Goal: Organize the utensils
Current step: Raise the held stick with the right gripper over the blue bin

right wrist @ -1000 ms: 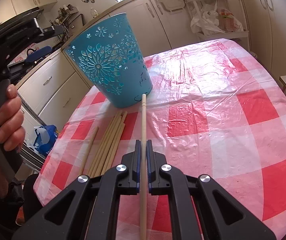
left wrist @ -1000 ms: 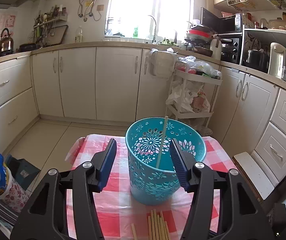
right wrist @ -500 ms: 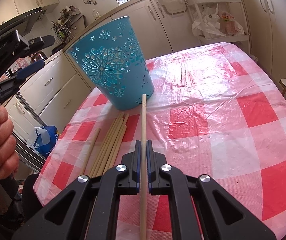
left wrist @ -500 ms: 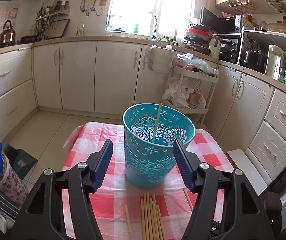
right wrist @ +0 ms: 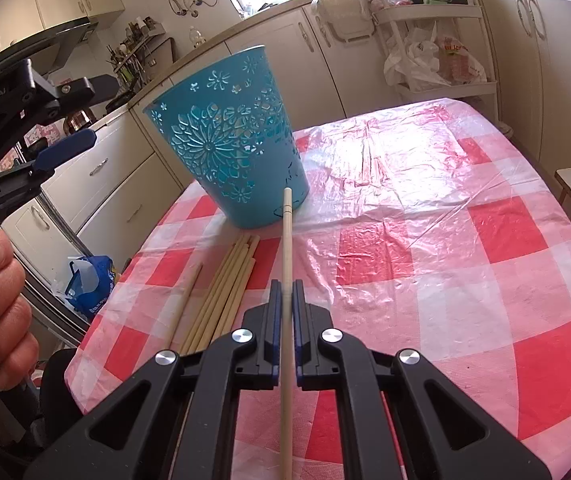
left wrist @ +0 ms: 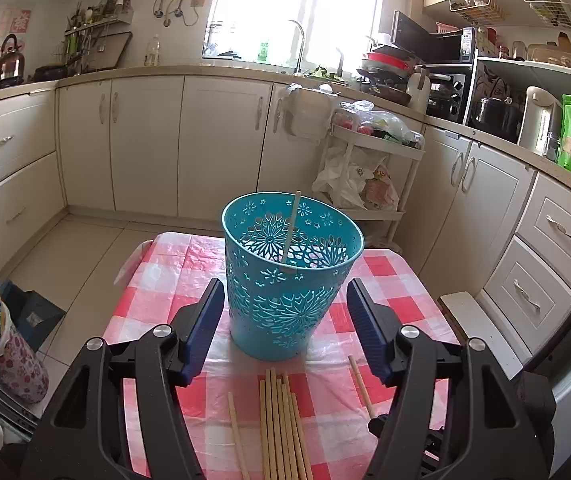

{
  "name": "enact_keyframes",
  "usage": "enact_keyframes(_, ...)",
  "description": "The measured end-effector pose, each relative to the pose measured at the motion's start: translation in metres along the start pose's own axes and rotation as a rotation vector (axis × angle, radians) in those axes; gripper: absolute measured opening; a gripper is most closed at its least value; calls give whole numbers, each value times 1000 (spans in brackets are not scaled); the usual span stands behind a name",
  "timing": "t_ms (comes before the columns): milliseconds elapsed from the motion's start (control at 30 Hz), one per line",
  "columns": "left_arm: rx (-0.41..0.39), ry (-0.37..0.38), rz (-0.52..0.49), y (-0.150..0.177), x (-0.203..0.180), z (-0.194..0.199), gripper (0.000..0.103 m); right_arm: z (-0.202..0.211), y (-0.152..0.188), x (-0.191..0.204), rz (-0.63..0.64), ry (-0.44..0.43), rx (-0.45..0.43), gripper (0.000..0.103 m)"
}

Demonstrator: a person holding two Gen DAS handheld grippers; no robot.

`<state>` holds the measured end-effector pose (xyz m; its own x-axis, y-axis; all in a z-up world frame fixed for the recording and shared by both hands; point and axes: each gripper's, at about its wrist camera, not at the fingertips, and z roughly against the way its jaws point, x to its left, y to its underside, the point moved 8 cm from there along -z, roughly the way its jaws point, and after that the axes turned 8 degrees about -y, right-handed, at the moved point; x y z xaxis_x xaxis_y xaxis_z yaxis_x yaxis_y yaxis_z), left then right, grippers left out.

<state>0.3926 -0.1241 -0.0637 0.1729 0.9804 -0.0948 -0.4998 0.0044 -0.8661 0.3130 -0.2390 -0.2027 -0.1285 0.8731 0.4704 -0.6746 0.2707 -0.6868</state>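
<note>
A teal openwork basket (left wrist: 291, 280) stands upright at frame centre, one pale wooden chopstick (left wrist: 291, 224) leaning inside. A bundle of chopsticks (left wrist: 281, 428) lies flat below it.

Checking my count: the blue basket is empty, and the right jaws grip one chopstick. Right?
Not quite: the blue basket already holds one chopstick, leaning against its rim, as the left wrist view shows. The right gripper does grip one chopstick.

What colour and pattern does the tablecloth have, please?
Red-and-white checks on the tablecloth, clearest in the right wrist view.
</note>
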Motion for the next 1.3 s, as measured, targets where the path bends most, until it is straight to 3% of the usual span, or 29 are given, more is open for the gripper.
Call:
enact_keyframes(267,-11,43,45,-3,4,11,63,18,-10,12,45,36,-108,6)
enact_keyframes(500,-97,146,114,-20,0,38,67,46,-52,50,132,-6,-322,6)
enact_keyframes(700,-189,189,135,-40,-4,66,70,64,-95,71,164,-50,-496,6)
enact_keyframes(1133,-230,199,225,-76,10,50,74,62,-201,85,118,-146,-742,6)
enact_keyframes(1300,-264,176,220,-92,14,38,74,45,-229,86,105,-160,-781,6)
